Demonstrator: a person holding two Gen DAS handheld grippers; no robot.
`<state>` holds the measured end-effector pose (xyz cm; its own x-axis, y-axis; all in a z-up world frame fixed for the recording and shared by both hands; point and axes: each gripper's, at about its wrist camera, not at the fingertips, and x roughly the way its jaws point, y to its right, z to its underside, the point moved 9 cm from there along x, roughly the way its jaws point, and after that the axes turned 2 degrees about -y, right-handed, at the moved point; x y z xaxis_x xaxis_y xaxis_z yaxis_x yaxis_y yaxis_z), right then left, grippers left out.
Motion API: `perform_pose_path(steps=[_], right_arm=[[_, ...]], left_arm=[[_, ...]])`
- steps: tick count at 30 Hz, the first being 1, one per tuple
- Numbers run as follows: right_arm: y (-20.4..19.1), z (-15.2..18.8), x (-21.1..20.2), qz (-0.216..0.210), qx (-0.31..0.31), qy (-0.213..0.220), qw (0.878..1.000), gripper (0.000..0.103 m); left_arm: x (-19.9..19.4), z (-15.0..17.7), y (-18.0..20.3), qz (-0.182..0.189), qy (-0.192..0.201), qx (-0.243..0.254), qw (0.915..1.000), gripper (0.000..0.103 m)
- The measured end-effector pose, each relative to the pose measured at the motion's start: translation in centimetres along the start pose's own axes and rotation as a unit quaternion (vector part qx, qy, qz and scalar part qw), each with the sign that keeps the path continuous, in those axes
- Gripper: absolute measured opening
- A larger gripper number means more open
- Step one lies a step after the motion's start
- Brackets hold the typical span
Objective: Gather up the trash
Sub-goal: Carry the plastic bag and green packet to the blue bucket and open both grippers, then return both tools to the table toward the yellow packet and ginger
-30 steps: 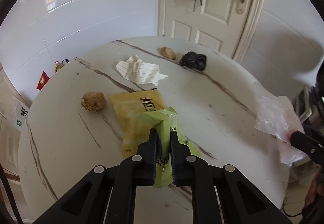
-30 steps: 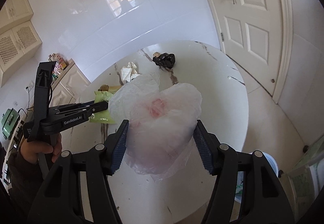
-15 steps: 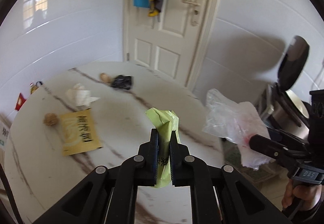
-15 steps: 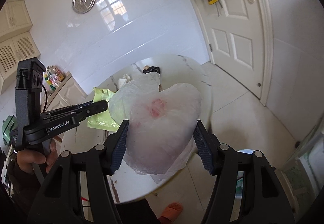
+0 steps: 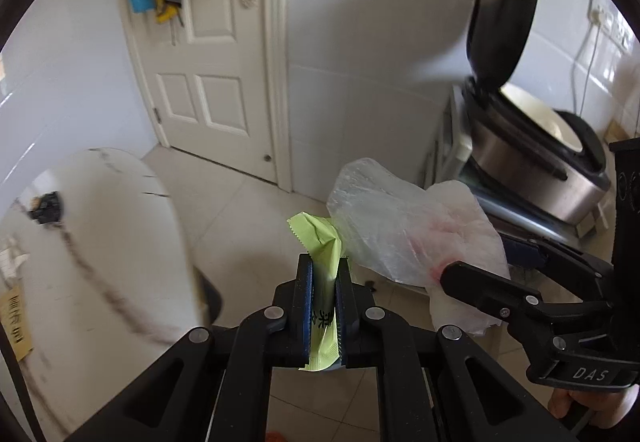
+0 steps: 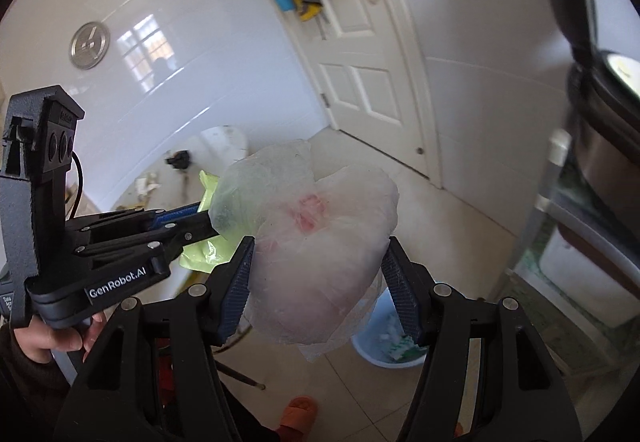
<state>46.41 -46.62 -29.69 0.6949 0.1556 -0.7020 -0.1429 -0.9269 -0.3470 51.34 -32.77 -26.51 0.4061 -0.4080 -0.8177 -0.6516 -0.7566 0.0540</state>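
Note:
My left gripper [image 5: 323, 266] is shut on a light green snack wrapper [image 5: 316, 238], held upright over the tiled floor, off the table's edge. To its right, my right gripper [image 6: 320, 254] holds a crumpled clear plastic bag [image 6: 320, 226] with a pink stain, its pads pressing on both sides. The bag [image 5: 400, 234] touches the wrapper's top in the left wrist view. A pale blue bin [image 6: 388, 338] with some trash inside stands on the floor below the right gripper. A person's hands hold both handles.
The round marble table [image 5: 112, 242] lies at the left, with a black bag [image 5: 46, 206] and a yellow packet [image 5: 16, 326] on it. An open rice cooker [image 5: 532, 170] sits on a rack at the right. A white door [image 5: 212, 62] is behind. An orange slipper [image 6: 298, 418] shows below.
Both grippers have swung right, off the table and out over the floor, each keeping its hold. The table has slid to the left of both views and the bin has come into sight.

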Motion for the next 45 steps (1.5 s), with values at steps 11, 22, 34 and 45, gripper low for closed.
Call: perform_pose_path(steps=[11, 22, 34, 45], right_arm=[[8.1, 2.0, 5.8, 0.026, 0.06, -0.051, 0.997, 0.06], [10.6, 4.3, 10.5, 0.023, 0.084, -0.093, 0.992, 0.06], [8.2, 4.9, 11.6, 0.003, 0.084, -0.107, 0.991, 0.077], [2.2, 1.3, 3.7, 0.009, 0.032, -0.043, 0.999, 0.082]], left_arm=[[12.1, -2.0, 1.6, -0.014, -0.082, 0.022, 0.9963, 0.012], [16.9, -3.8, 0.9, -0.073, -0.069, 0.012, 0.9948, 0.071], [11.7, -4.4, 2.0, -0.114, -0.002, 0.007, 0.9934, 0.085], [-0.2, -1.3, 1.9, -0.1, 0.07, -0.019, 0.9923, 0.091]])
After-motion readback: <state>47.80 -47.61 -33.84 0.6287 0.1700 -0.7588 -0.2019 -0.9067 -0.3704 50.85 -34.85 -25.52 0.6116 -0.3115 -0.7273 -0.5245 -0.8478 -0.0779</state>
